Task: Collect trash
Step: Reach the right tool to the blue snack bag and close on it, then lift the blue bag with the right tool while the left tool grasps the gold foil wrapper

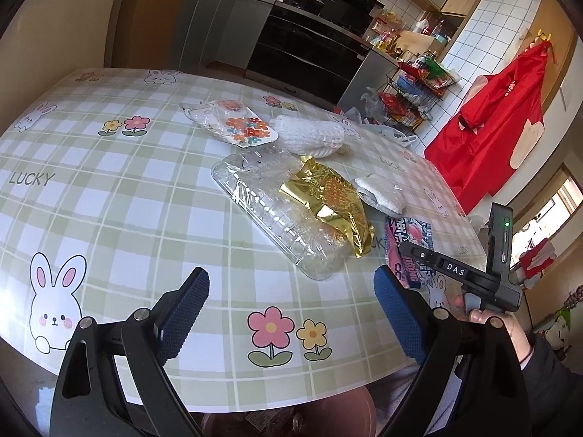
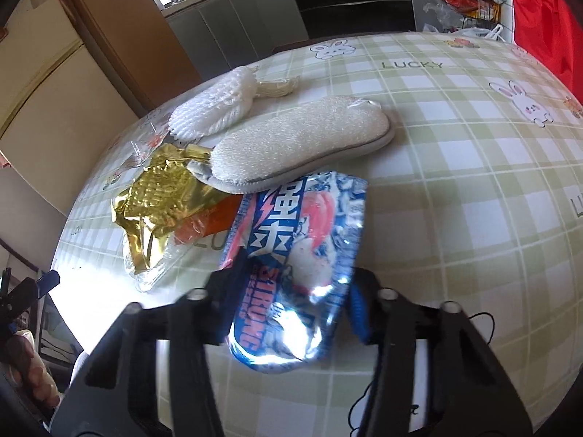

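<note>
My right gripper [image 2: 291,298] is shut on a crushed blue and pink can [image 2: 302,247] marked STRONG, just above the table; the can also shows in the left wrist view [image 1: 410,251]. My left gripper [image 1: 291,302] is open and empty over the near table edge. Ahead of it lie a clear plastic tray [image 1: 269,211] with a gold foil wrapper [image 1: 328,200] on it, a flowered clear packet [image 1: 237,123], white foam netting [image 1: 309,134] and a white sponge pad [image 1: 380,193]. The right wrist view also shows the gold foil [image 2: 160,189], pad [image 2: 302,145] and netting [image 2: 215,109].
The table [image 1: 109,200] has a green checked cloth with rabbits and flowers. A red garment [image 1: 495,123] hangs at the right. A wire rack [image 1: 415,91] of goods and kitchen counters stand beyond the table. A brown bin [image 1: 291,415] shows below the near edge.
</note>
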Action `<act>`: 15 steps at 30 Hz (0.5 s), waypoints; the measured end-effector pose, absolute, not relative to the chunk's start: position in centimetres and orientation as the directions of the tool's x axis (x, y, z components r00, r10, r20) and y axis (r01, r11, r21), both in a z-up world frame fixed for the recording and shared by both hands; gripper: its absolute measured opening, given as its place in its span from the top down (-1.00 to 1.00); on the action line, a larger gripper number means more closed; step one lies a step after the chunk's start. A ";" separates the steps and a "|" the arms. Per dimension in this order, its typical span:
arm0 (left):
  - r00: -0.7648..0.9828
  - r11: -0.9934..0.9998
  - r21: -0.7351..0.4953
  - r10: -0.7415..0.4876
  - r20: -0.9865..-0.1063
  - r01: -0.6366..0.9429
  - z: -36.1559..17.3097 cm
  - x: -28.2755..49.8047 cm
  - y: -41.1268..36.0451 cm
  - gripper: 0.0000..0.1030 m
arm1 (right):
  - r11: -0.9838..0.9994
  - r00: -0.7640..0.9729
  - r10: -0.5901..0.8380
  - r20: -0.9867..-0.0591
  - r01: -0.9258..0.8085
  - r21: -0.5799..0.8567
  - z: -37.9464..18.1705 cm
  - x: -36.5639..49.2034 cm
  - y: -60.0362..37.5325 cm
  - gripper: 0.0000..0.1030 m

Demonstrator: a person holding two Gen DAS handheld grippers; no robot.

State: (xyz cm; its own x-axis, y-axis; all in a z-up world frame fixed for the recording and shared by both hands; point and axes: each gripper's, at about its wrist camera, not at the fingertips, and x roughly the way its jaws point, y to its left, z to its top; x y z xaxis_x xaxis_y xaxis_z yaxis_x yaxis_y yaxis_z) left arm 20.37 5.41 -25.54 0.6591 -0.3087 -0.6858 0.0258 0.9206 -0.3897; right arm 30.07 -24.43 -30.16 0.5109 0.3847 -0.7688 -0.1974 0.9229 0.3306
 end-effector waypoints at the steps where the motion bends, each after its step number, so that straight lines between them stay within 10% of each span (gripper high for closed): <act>1: 0.659 0.920 -0.391 -0.311 -0.685 0.027 -25.6 20.5 5.4 -0.74 | 0.918 0.514 0.396 -0.761 -0.199 0.344 -29.9 29.8 -24.5 0.52; 15: 0.644 0.888 -0.457 -0.382 -0.662 0.056 -26.2 24.5 3.3 -0.45 | 0.869 0.564 0.479 -0.672 -0.199 0.453 -29.2 26.6 -25.4 0.78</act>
